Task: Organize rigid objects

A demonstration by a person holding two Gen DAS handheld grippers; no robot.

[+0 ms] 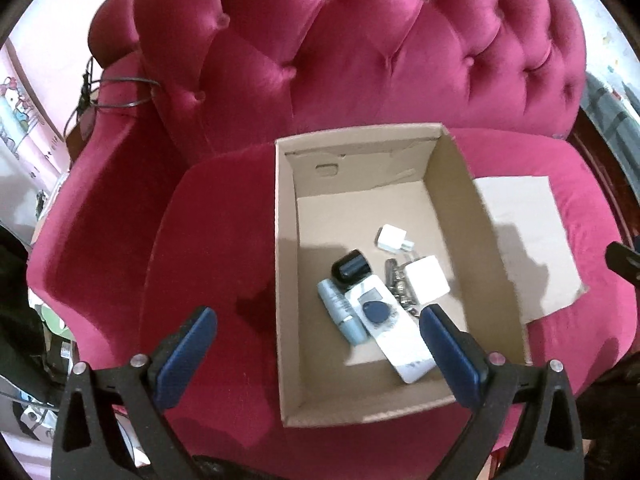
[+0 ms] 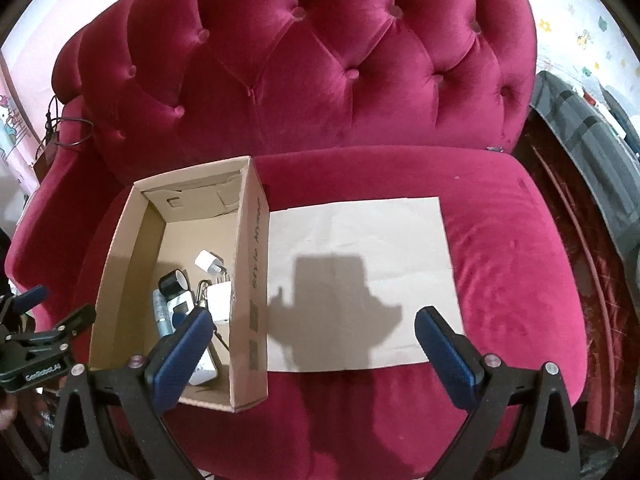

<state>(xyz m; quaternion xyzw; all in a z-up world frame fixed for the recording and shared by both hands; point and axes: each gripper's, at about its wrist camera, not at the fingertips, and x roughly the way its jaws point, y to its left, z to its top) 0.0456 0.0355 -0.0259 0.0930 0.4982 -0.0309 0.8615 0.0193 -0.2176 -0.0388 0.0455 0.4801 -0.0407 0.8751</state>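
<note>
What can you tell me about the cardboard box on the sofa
The cardboard box is plain brown corrugated card, open-topped, upright on the red sofa seat. A flat cardboard sheet lies against its right side. Dark print runs along that outer wall. Inside lie white chargers, a black cylinder, a grey tube, keys and a white remote.

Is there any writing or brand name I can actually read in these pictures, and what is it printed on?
"Style M…": printed up the outer side of the cardboard box; the second word is too blurred to read.
"GenRobot.AI", or close to it: on the left gripper, small and blurry.
Small print on the white remote: unreadable.
</note>
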